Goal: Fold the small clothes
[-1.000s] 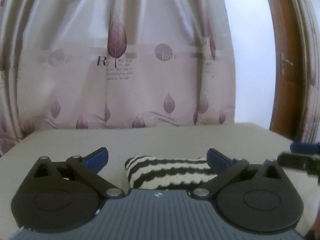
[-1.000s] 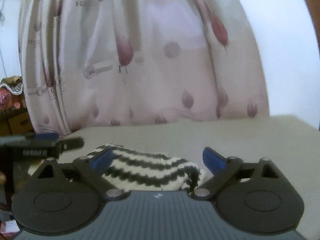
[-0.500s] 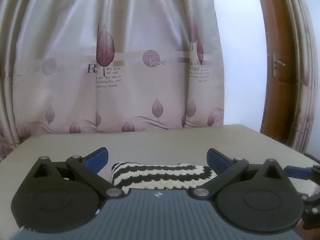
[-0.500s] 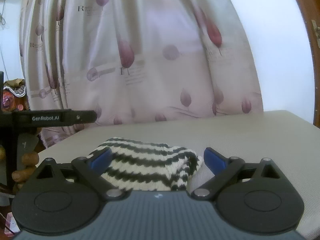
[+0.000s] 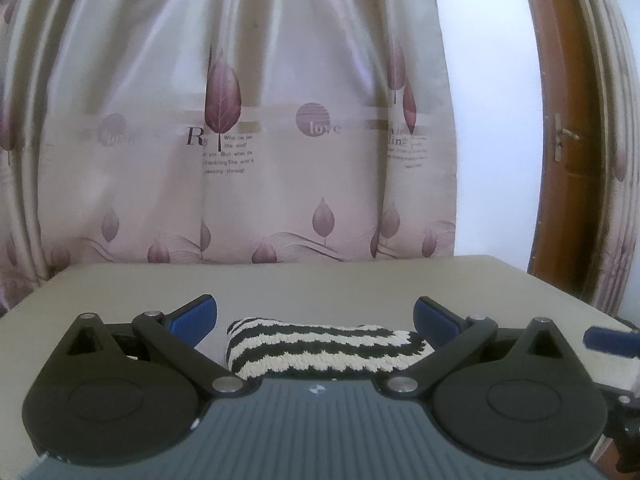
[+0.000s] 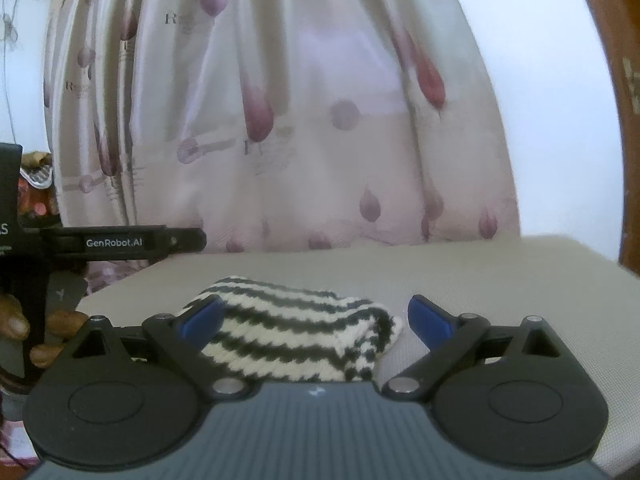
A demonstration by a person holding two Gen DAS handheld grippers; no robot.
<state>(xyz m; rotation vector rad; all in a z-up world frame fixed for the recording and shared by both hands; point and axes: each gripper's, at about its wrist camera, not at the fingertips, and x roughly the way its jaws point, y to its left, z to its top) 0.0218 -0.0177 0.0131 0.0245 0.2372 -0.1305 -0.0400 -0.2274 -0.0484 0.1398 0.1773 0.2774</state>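
Both grippers spread wide, nothing held. Left gripper (image 5: 316, 314) hangs level over the table (image 5: 360, 280), with the black-and-white striped knit garment (image 5: 324, 346) lying flat just ahead of its body, between and below the blue pads (image 5: 196, 314). Right gripper (image 6: 314, 314) sees the same bundle (image 6: 292, 340) from the side, partly behind its left finger, doubled edge toward the right finger. Looks already folded compact, so I'd judge the fold done or one pass short. Next move, if any: drop lower, pinch an end cleanly, avoid dragging the stack apart.
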